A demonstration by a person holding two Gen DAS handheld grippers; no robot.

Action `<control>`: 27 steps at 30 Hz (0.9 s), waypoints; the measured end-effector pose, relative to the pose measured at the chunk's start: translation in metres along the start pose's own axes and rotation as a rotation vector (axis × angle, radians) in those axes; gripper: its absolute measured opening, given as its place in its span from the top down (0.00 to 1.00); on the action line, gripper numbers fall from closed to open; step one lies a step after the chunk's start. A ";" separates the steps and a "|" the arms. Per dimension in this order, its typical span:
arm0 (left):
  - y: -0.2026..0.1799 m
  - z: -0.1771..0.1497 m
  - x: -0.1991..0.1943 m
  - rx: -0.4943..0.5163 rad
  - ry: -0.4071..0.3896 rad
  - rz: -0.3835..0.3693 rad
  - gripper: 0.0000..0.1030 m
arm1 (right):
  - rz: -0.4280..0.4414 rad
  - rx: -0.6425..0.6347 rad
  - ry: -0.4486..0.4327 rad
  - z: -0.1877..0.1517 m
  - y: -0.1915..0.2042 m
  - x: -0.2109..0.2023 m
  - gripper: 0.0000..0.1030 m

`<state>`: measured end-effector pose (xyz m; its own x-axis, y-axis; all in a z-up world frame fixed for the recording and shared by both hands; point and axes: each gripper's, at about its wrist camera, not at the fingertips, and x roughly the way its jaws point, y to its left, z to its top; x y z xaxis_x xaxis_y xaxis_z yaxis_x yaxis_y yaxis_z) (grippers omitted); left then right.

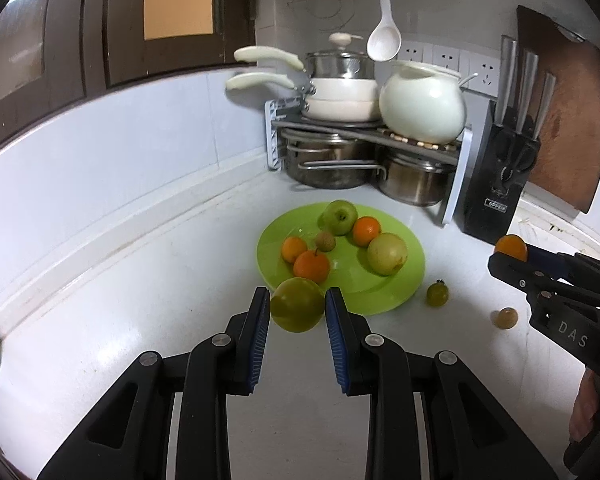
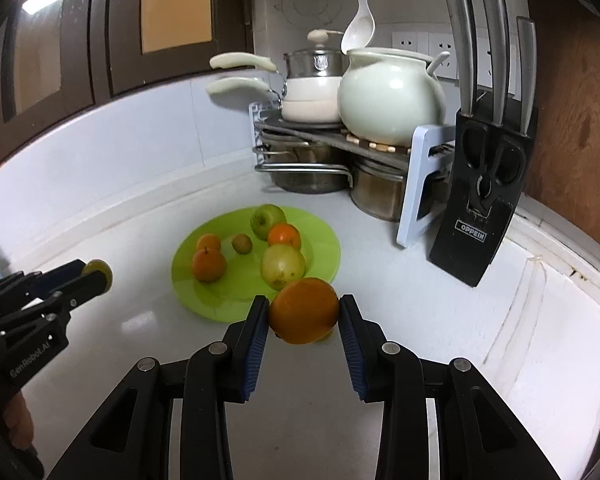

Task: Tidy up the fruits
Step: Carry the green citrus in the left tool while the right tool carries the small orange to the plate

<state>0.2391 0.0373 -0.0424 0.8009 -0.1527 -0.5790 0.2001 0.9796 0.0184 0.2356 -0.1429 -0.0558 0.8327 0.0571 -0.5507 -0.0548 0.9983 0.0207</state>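
My left gripper (image 1: 298, 308) is shut on a yellow-green round fruit (image 1: 298, 310), held above the white counter just before the lime-green plate (image 1: 272, 248). On the plate lie a green apple (image 1: 341, 216), several small oranges, a lychee-like fruit (image 1: 325, 241) and a pale yellow-green fruit (image 1: 387, 253). My right gripper (image 2: 304, 312) is shut on an orange fruit (image 2: 304, 310), held in the air near the plate's (image 2: 320, 256) right front rim. Each gripper shows in the other's view, the left gripper (image 2: 96, 272) at the left, the right gripper (image 1: 508, 254) at the right.
Two small fruits lie loose on the counter right of the plate: a greenish one (image 1: 437, 294) and a brownish one (image 1: 505, 317). Behind the plate stands a pot rack (image 1: 364, 136) with pans and a white jar (image 1: 422, 100). A black knife block (image 1: 500, 184) stands at the right.
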 end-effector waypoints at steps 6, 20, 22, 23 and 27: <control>-0.008 0.009 -0.008 0.021 -0.046 -0.006 0.72 | 0.012 -0.006 -0.034 0.010 0.000 -0.008 0.64; -0.013 0.039 0.001 0.046 -0.095 -0.038 0.72 | 0.069 -0.039 -0.076 0.041 0.011 0.005 0.64; -0.012 0.043 0.004 0.046 -0.099 -0.040 0.72 | 0.055 -0.028 -0.080 0.046 0.013 0.010 0.64; -0.011 0.046 0.006 0.047 -0.100 -0.038 0.72 | 0.056 -0.030 -0.077 0.048 0.014 0.013 0.64; -0.008 0.055 0.014 0.052 -0.111 -0.033 0.72 | 0.063 -0.039 -0.072 0.058 0.017 0.024 0.64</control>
<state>0.2796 0.0198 -0.0054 0.8503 -0.2014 -0.4862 0.2544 0.9660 0.0448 0.2867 -0.1235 -0.0207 0.8644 0.1224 -0.4877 -0.1289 0.9915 0.0203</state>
